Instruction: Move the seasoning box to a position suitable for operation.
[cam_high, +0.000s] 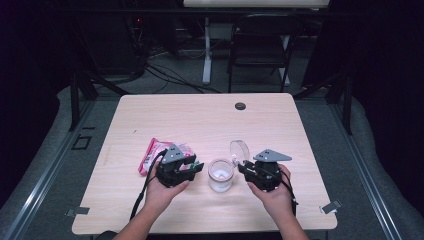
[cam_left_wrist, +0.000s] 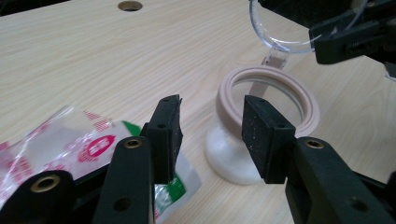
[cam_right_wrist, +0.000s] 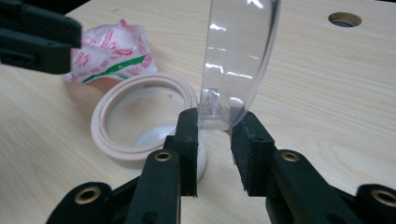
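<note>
Right gripper (cam_right_wrist: 214, 135) jaws pinch the clear hinged lid (cam_right_wrist: 238, 60), holding it upright so the jar (cam_high: 220, 175) near the table's front edge stays open. Left gripper (cam_left_wrist: 211, 135) jaws gape, empty, just beside jar; packet (cam_high: 159, 152) behind.

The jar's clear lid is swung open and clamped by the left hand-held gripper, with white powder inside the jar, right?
Not the left: the right gripper view shows the right hand-held gripper clamping the clear lid. The jar is open, with white powder inside.
</note>
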